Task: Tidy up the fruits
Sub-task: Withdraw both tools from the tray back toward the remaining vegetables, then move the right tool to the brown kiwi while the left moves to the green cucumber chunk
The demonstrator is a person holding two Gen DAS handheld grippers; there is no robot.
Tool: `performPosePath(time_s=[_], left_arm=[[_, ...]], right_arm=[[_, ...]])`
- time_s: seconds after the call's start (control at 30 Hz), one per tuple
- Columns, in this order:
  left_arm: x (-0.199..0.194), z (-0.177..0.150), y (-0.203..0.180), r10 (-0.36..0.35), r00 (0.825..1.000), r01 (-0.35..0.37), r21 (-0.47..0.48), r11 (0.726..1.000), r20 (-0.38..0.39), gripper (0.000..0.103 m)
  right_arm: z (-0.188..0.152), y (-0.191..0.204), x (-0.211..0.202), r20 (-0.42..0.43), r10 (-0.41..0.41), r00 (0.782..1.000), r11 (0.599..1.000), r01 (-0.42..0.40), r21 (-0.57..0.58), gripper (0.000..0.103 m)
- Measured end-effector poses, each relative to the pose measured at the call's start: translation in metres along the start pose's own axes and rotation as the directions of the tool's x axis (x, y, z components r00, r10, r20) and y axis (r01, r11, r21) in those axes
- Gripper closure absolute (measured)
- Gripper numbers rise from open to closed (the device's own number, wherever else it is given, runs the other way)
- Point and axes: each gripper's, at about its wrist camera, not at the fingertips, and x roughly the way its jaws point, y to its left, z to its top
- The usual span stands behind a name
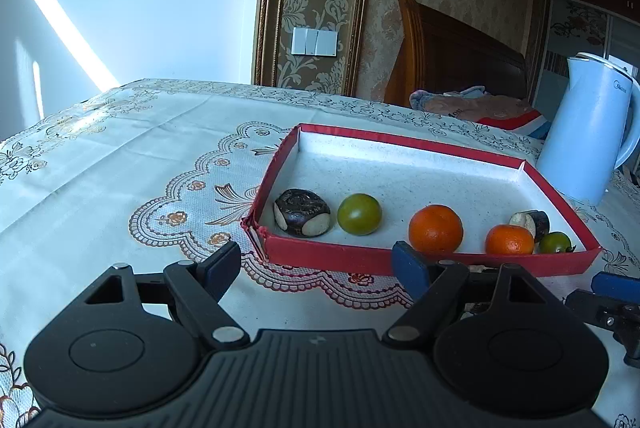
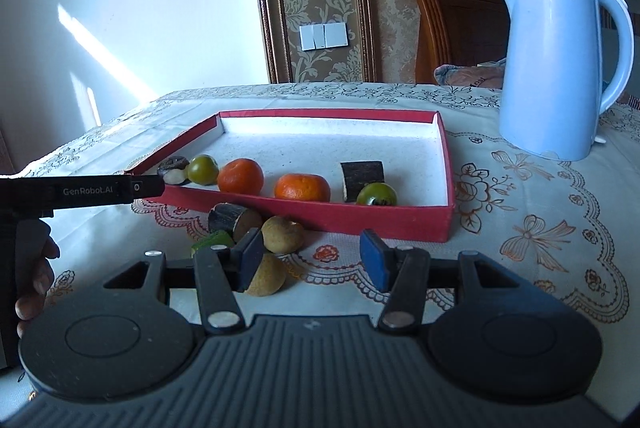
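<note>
Four loose pieces lay nearest my right gripper (image 2: 312,260), its jaws part open and empty; I judged the brown fruit (image 2: 282,234) the next pick, calling for a leftward reach. My left gripper (image 1: 316,268) hung wide, empty, before the red tray (image 2: 400,222) holding six fruits

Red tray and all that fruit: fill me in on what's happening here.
A person holds two grippers over a table. The red tray already has two oranges, two green fruits and dark chunks. The right gripper, open and empty, hangs over brown fruits outside the tray. The left gripper is open too.
</note>
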Motion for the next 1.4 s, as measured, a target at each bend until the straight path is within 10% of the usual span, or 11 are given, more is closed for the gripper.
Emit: performPosePath(time_s=[1.4], left_arm=[[-0.010,-0.009,-0.015,-0.011,1.000,0.011,0.087,0.996,0.000,0.021]], right_arm=[[-0.001,0.033,0.028,-0.173,0.005,0.985,0.986,-0.033,-0.163,0.076]])
